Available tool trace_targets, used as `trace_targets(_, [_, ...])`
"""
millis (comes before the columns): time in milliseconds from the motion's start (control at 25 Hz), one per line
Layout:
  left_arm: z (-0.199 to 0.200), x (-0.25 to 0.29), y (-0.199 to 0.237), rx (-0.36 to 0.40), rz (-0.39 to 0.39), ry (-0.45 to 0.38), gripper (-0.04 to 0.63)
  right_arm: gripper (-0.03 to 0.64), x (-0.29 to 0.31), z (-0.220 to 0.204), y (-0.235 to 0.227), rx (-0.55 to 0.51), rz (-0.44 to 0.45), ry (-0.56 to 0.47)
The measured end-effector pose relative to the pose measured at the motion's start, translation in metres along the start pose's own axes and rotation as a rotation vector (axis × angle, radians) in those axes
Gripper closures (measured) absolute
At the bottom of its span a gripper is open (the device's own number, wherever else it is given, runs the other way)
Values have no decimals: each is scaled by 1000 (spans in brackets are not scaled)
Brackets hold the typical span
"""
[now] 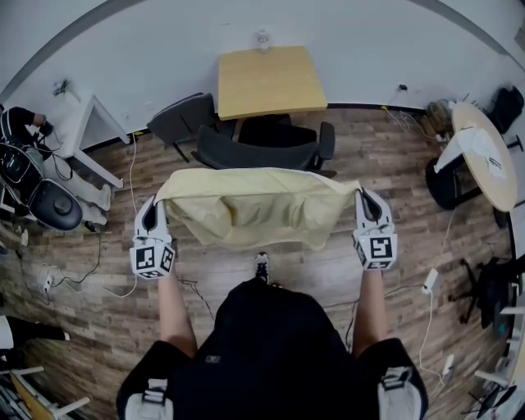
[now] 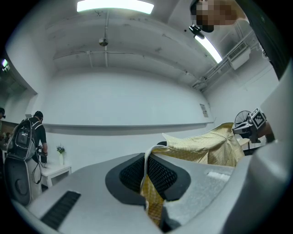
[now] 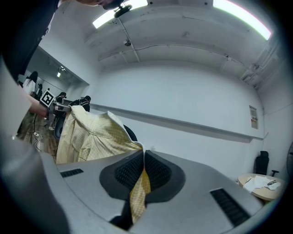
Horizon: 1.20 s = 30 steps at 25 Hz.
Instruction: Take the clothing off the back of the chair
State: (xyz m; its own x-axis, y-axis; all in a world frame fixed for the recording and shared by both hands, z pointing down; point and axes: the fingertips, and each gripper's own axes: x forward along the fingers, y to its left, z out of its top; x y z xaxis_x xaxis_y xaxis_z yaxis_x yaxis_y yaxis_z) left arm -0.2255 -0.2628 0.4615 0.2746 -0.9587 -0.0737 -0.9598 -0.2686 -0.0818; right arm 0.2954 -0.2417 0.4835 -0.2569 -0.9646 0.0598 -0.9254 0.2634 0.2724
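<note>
Pale yellow checked cloth garment hangs stretched between left gripper and right gripper, each pinching an edge, above the black office chair.

Ahead stand a black chair and table

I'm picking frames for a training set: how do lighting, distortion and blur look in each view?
Head view: strong fisheye bows the baseboard into an arc; even light, yellow garment sharp. Left gripper view: ceiling light blown out, dark corners, a mosaic patch top right. Right gripper view: same dark corners and glaring ceiling strips; fabric in the right gripper looks crisp.
</note>
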Motion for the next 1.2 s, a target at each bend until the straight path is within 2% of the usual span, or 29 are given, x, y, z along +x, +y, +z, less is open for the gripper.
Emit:
trace_targets(480, [-18, -33, -6, -10, -12, 29, 589, 612, -31, -24, 24, -4, 12, 86])
trace_targets(1080, [-26, -77, -2, 0, -5, 69, 589, 612, -49, -24, 54, 4, 37, 73])
trace_targets(1200, [-25, -80, -1, 2, -4, 75, 589, 612, -52, -29, 57, 3, 32, 96])
